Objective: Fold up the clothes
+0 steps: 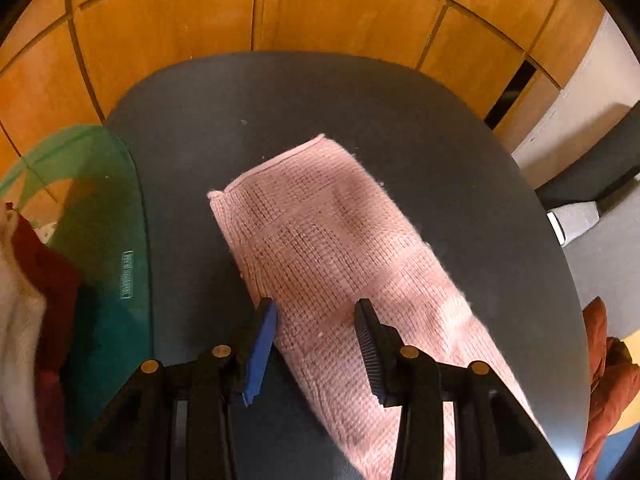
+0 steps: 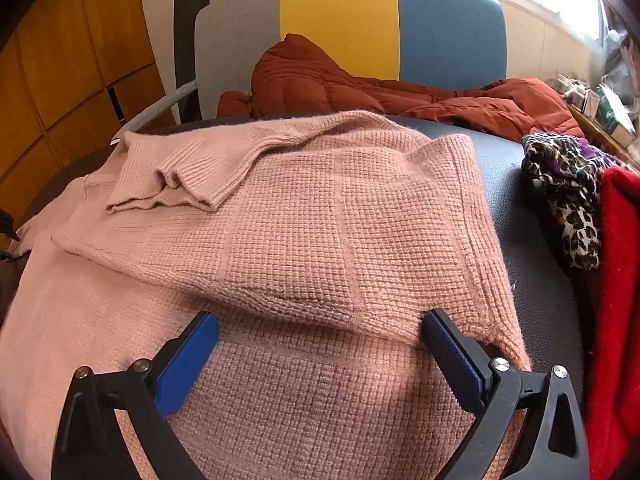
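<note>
A pink knitted sweater (image 1: pixel 320 232) lies on a dark round table (image 1: pixel 240 120), and one narrow end of it stretches away from the left wrist camera. My left gripper (image 1: pixel 316 306) hovers over its near part with the jaws apart and nothing pinched between them. In the right wrist view the sweater (image 2: pixel 320 220) is folded over itself, and a ribbed sleeve cuff (image 2: pixel 172 184) lies across its top left. My right gripper (image 2: pixel 320 318) stands wide open just above the fabric, with the folded edge running between its fingers and the pads clear of it.
A green glass panel (image 1: pixel 104 240) adjoins the table on the left, with white and dark red clothes (image 1: pixel 24 300) beside it. A rust quilted jacket (image 2: pixel 320 76) lies on a grey, yellow and blue chair (image 2: pixel 340 12). A leopard-print scarf (image 2: pixel 568 184) and a red garment (image 2: pixel 616 280) sit at the right.
</note>
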Demonstrator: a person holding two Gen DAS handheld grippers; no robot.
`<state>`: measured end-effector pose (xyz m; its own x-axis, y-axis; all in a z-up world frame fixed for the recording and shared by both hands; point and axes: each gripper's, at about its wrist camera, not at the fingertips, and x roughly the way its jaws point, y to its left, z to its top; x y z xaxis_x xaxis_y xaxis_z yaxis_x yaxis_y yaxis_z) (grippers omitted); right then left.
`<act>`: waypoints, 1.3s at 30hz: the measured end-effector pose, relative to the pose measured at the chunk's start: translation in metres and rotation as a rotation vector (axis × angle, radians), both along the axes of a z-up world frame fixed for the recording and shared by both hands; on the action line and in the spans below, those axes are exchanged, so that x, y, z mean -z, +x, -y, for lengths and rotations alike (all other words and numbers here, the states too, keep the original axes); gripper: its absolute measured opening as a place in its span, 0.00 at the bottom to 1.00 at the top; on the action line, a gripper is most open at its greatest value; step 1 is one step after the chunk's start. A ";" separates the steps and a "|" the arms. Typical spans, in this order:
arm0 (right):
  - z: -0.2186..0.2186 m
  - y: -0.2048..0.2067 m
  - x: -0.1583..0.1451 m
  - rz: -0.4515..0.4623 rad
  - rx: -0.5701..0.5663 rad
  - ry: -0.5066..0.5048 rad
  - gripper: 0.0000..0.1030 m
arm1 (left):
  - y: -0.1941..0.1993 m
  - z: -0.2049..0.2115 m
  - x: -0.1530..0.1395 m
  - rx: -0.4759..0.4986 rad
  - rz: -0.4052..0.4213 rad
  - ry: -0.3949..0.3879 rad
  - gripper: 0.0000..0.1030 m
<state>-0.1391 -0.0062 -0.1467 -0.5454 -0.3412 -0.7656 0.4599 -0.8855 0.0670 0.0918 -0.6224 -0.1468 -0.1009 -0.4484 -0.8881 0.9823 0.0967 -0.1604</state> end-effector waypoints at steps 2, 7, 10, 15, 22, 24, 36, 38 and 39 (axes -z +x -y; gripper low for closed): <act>0.001 0.004 0.001 -0.002 0.004 0.000 1.00 | -0.001 0.003 0.003 0.024 0.029 -0.016 0.40; 0.002 0.007 0.000 -0.001 0.000 0.001 1.00 | -0.018 0.002 0.007 0.133 0.077 -0.056 0.11; 0.001 0.006 0.001 0.000 -0.002 0.001 1.00 | -0.016 0.006 0.002 0.153 -0.010 -0.037 0.08; 0.000 0.007 0.000 0.000 -0.001 0.002 1.00 | -0.031 -0.015 -0.025 0.254 -0.188 -0.087 0.08; 0.000 0.006 0.001 0.000 -0.003 0.006 1.00 | -0.081 -0.113 -0.074 0.601 -0.379 -0.181 0.08; 0.000 0.006 0.000 0.000 -0.003 0.005 1.00 | -0.099 -0.157 -0.083 0.727 -0.410 -0.192 0.08; -0.001 0.000 0.001 0.004 -0.006 -0.001 1.00 | -0.137 -0.326 -0.051 1.143 -0.329 -0.151 0.19; -0.001 0.000 0.001 0.004 -0.006 0.002 1.00 | -0.105 -0.333 -0.046 1.139 -0.316 -0.160 0.20; 0.000 0.000 0.001 0.004 -0.006 0.005 1.00 | -0.093 -0.335 -0.042 1.134 -0.295 -0.182 0.20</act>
<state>-0.1393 -0.0059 -0.1474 -0.5402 -0.3405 -0.7696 0.4645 -0.8832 0.0647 -0.0010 -0.2878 -0.1051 -0.7122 -0.0880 -0.6964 0.4149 -0.8530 -0.3165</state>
